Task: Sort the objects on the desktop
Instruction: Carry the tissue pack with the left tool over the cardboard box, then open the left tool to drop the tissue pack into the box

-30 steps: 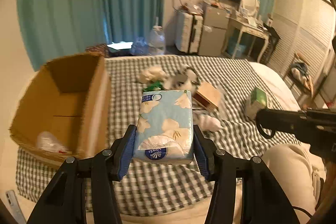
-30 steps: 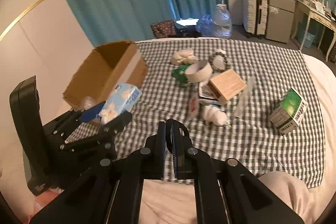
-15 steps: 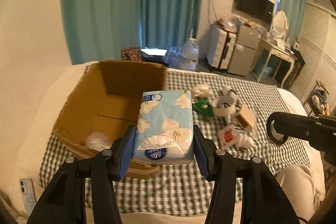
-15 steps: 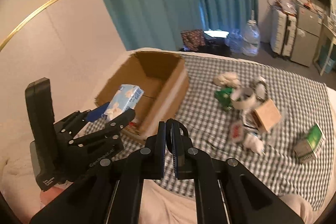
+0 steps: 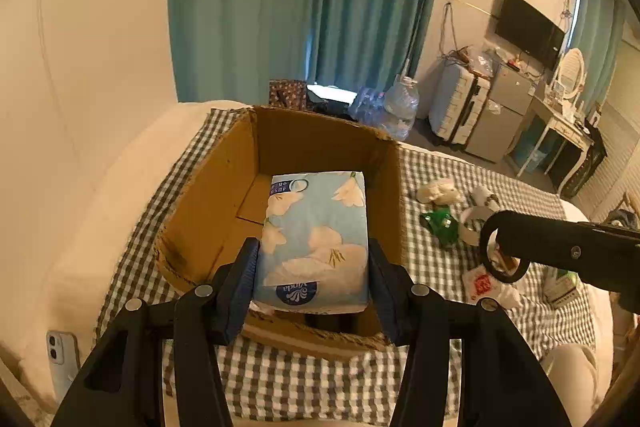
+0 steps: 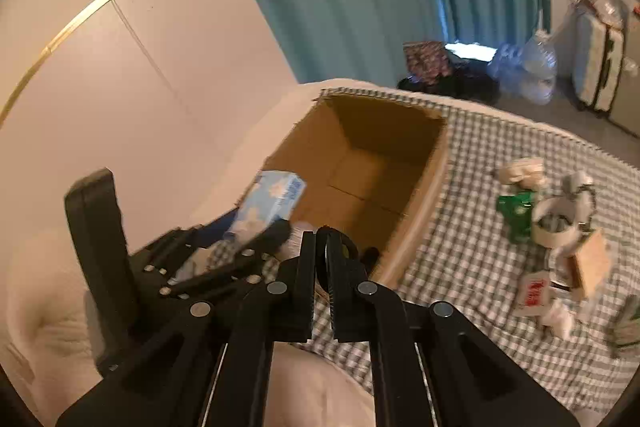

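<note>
Tissue pack [image 5: 316, 243] hanging right over the open cardboard box [image 5: 224, 183].
I'm clamping it in my left gripper [image 5: 312, 281], pads squeezing both sides; my right gripper [image 6: 321, 259] is riding along pinched together, nothing in it.

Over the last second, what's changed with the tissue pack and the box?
The left claw carried the light-blue flowered tissue pack sideways from over the checked cloth to above the open brown cardboard box. Unchanged: its grip on the pack, the right claw shut and empty, the clutter on the cloth.
</note>
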A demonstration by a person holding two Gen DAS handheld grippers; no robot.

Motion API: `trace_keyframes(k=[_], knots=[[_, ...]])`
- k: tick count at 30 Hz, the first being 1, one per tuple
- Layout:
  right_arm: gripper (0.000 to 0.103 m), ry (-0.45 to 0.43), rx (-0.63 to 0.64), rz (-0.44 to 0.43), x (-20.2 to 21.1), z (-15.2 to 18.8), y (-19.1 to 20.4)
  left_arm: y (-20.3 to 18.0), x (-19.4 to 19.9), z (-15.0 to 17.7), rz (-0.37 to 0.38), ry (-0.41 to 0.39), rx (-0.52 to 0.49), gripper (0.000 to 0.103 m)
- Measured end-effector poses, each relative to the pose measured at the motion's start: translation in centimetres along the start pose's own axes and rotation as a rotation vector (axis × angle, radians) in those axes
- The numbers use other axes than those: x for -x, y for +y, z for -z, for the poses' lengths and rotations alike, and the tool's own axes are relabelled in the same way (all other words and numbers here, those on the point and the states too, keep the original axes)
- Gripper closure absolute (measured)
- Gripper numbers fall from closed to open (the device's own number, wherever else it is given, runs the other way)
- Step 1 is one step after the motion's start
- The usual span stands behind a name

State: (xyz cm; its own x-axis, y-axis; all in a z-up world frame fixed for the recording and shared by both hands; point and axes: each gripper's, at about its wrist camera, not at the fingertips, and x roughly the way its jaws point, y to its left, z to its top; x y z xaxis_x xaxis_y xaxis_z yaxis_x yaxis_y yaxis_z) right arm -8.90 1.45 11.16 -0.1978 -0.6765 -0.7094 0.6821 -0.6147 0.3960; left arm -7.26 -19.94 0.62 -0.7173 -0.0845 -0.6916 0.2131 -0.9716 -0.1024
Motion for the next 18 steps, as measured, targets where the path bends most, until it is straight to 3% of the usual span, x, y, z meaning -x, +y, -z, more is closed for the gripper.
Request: trace_keyframes(k=[4,11,16,18], knots=[[0.097,0.032,-0.011,-0.003,-2.2,-1.2,-0.5,1.3,-2.0,-0.8,-0.028,0.034,0.031,0.050],[0.095,0.089,-0.049,-0.005,-5.9,-2.7,-1.2,1.7,-4.9,-0.8,-0.098,0.065,-0.021,0.045],[0.062,0.060,-0.054,-0.005,-5.9,-3.5,-1.4,1.7,-5.6,-0.6,-0.091,0.062,-0.038,0.023],[0.061,0.038,-0.056,-0.014,-5.2,-3.6,-1.5,1.8,-5.5,-0.4,-0.091,0.062,-0.027,0.022]])
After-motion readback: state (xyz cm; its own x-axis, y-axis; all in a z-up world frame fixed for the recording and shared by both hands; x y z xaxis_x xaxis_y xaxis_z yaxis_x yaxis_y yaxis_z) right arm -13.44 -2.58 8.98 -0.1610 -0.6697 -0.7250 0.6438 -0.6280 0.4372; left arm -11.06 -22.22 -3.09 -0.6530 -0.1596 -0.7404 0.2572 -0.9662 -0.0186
